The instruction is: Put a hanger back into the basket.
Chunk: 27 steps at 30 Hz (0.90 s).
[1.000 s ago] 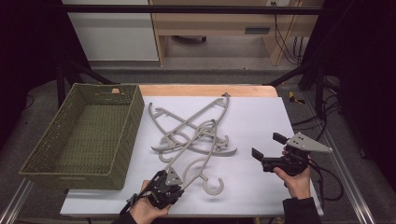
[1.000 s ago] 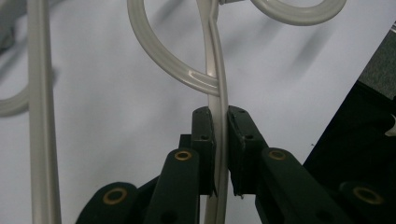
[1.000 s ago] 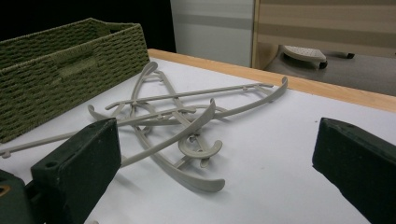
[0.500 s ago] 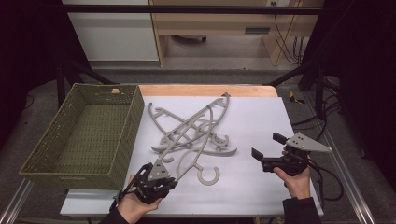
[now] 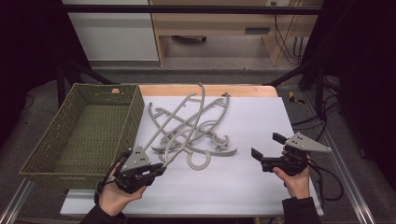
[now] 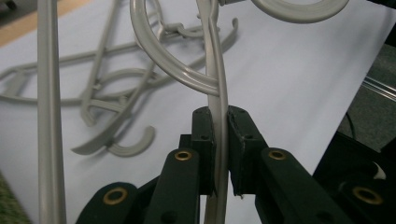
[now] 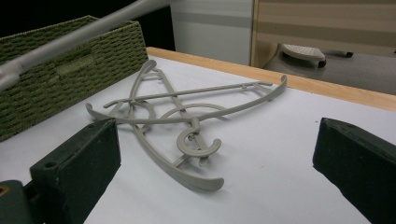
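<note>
Lifted hanger [image 5: 184, 125] in clamped left hand-held gripper [image 5: 156, 171], long axis seemingly toward table's far edge.

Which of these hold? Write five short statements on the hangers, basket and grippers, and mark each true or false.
1. The left gripper is shut on a hanger. True.
2. The right gripper holds a hanger. False: its fingers stand wide apart with nothing between them.
3. The basket has hangers in it. False: none lie in it; the other hangers lie piled on the table.
4. The basket stands on the left side of the table. True.
5. The held hanger lies flat on the table. False: the high view shows it lifted and slanting up over the pile.
</note>
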### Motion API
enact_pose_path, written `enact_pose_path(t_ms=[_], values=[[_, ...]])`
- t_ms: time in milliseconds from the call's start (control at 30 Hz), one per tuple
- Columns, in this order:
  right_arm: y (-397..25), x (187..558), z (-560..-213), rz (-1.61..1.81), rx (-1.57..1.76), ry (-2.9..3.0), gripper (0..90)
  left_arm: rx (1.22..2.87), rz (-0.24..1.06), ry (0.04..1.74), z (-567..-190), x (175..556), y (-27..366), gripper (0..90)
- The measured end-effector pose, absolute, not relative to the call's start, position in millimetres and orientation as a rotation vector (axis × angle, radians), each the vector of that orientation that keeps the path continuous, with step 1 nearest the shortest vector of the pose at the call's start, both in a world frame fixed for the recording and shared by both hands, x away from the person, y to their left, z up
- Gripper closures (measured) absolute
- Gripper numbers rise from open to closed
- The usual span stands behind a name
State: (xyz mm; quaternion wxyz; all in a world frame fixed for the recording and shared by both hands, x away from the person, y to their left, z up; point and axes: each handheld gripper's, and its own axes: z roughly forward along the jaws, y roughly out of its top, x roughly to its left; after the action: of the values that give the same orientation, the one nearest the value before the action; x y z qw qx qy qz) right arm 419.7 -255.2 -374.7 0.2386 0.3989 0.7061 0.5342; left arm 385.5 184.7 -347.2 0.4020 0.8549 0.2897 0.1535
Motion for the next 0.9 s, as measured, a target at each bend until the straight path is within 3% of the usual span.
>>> enact_pose_path(t_ms=[467,900], values=[[-255.7,419.4,-374.7,1.455,1.093,1.931,1.0,2.131,0.443,0.674,-302.6,406.2,213.8,82.0],[-256.0,419.5,-374.6,1.453,1.094,1.93,1.1,2.168,0.471,0.685,-287.9,436.8,254.8,81.9]])
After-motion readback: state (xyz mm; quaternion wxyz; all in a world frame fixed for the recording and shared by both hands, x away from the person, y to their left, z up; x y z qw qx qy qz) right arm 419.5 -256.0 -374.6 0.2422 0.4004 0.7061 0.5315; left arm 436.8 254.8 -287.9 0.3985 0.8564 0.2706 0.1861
